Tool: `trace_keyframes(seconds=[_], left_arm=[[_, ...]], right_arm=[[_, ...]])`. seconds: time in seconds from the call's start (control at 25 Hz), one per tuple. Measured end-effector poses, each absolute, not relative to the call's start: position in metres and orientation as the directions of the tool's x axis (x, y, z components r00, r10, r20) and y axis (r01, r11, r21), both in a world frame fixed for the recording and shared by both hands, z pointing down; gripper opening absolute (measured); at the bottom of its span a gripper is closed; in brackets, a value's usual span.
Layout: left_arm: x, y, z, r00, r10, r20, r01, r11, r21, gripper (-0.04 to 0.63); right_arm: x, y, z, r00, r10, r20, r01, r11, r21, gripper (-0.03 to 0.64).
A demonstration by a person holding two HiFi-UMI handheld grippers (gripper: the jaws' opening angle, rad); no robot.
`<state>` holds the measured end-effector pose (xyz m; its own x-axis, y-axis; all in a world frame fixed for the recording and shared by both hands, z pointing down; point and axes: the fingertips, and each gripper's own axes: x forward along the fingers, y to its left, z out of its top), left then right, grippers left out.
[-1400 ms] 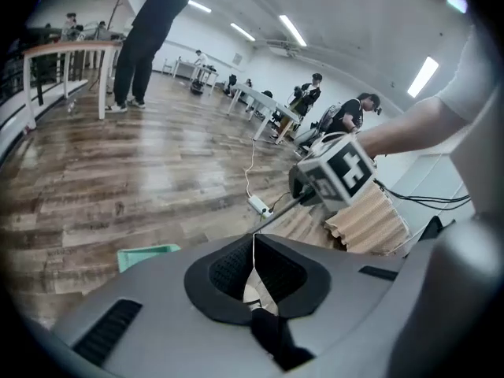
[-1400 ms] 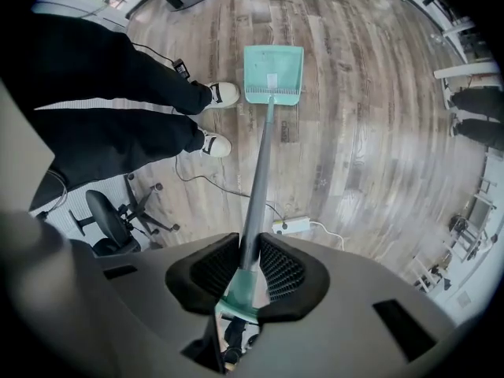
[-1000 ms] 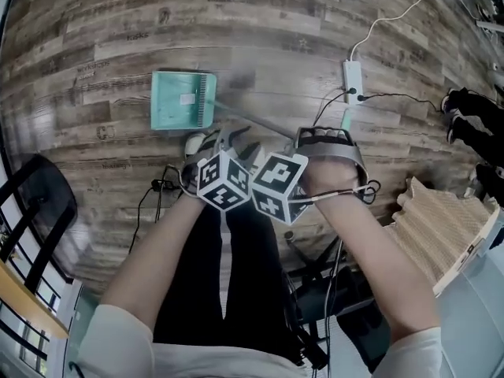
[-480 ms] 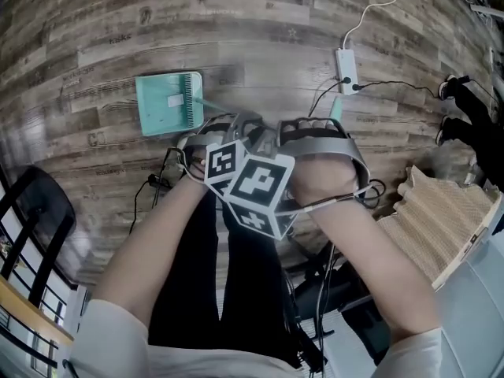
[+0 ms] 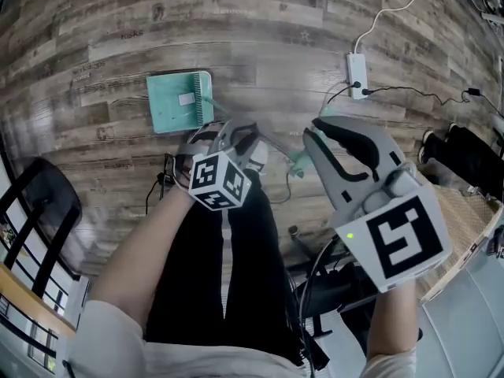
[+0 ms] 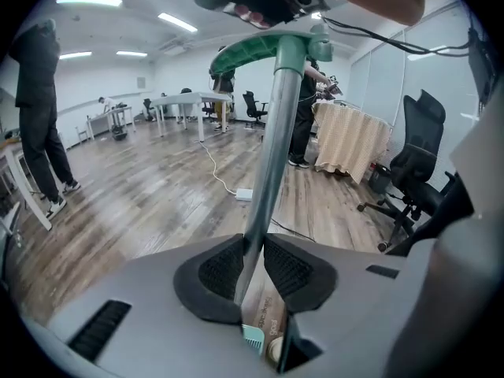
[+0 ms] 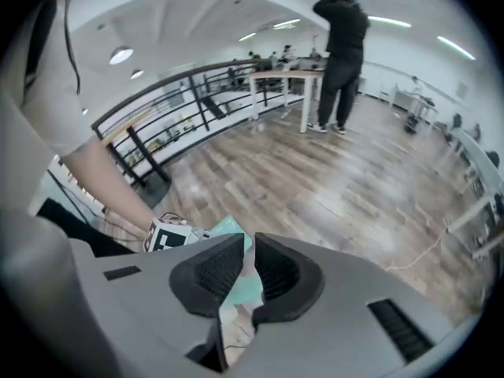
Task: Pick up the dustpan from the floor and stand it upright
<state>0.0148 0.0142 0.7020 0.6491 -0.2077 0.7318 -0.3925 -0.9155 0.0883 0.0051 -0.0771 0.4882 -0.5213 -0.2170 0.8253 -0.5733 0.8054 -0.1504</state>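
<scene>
The teal dustpan lies flat on the wooden floor, and its grey pole runs to a green grip. My left gripper has that pole between its jaws, which are closing, and the pads press on it. In the left gripper view the pole rises to the green grip. My right gripper is raised clear of the handle. Its jaws are closing with a narrow gap and nothing between them. The right gripper view shows the dustpan behind its jaws.
A white power strip with its cables lies on the floor beyond the grip. A black chair stands at the left, a person's black shoes are at the right. A black office chair and a person stand further off.
My right gripper has risen from beside the handle toward the camera, rolled over and moved right. The left gripper stayed low at the pole and its jaws narrowed onto it.
</scene>
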Motion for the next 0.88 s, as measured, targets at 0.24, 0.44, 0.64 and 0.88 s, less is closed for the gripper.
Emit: trace_keyframes(seconds=[0.24,0.44,0.64,0.88], left_arm=[[-0.025,0.014,0.693,0.607,-0.225,0.762,-0.445,-0.891,0.092,0.098],[-0.051,0.015,0.689,0.573,-0.219,0.79,-0.462,-0.882,0.091,0.098],[-0.077,0.018,0.684,0.532,-0.23,0.815,-0.526,-0.844,0.105,0.097],[-0.118,0.034,0.672,0.494,-0.249,0.833,-0.623,-0.77,0.139,0.097]], right_arm=[[0.011,-0.056,0.486,-0.604,-0.23,0.763,-0.617,0.741,-0.265,0.083],[-0.047,-0.028,0.498,-0.563,-0.198,0.803,-0.465,0.878,-0.11,0.051],[-0.085,-0.024,0.492,-0.635,-0.176,0.752,-0.453,0.874,-0.177,0.044],[-0.104,-0.021,0.491,-0.605,-0.184,0.775,-0.452,0.88,-0.144,0.043]])
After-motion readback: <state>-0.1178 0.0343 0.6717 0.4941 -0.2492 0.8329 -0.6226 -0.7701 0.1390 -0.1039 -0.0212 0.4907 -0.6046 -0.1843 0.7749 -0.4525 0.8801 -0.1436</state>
